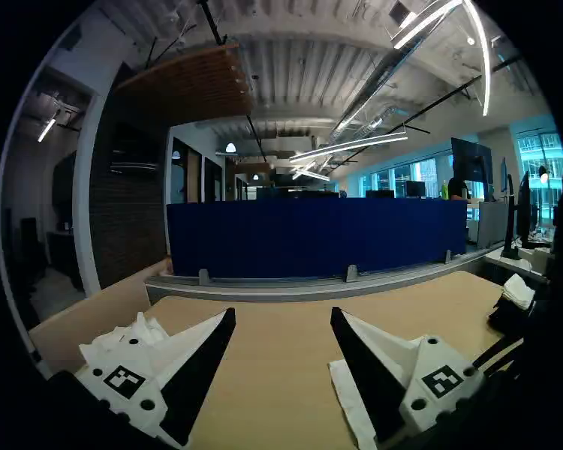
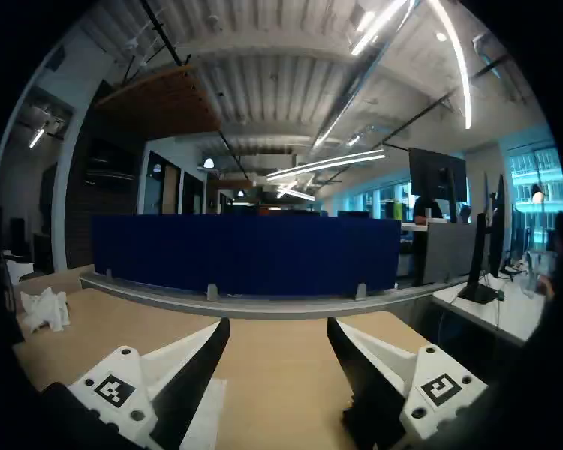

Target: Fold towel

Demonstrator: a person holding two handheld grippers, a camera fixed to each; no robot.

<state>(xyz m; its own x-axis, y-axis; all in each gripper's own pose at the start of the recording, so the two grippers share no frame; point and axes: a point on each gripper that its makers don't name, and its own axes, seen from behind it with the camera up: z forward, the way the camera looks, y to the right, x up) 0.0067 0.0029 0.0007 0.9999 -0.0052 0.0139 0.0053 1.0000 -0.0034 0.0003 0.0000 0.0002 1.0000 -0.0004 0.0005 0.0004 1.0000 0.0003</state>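
My left gripper [image 1: 281, 312] hangs open just above the wooden table [image 1: 281, 375], with nothing between its fingers. A flat white towel [image 1: 347, 390] lies on the table under its right finger. A crumpled white cloth [image 1: 137, 330] sits behind its left finger. My right gripper [image 2: 278, 322] is also open and holds nothing. In the right gripper view, a corner of white towel [image 2: 206, 409] lies flat beside the left finger. Farther off at the table's left edge rests a crumpled white cloth [image 2: 45, 309].
A blue partition [image 1: 311, 236] on a grey rail closes off the table's far side. Another white cloth [image 1: 519, 289] lies on a dark object at the right. Desks with monitors [image 2: 480, 247] stand to the right, past the table's edge.
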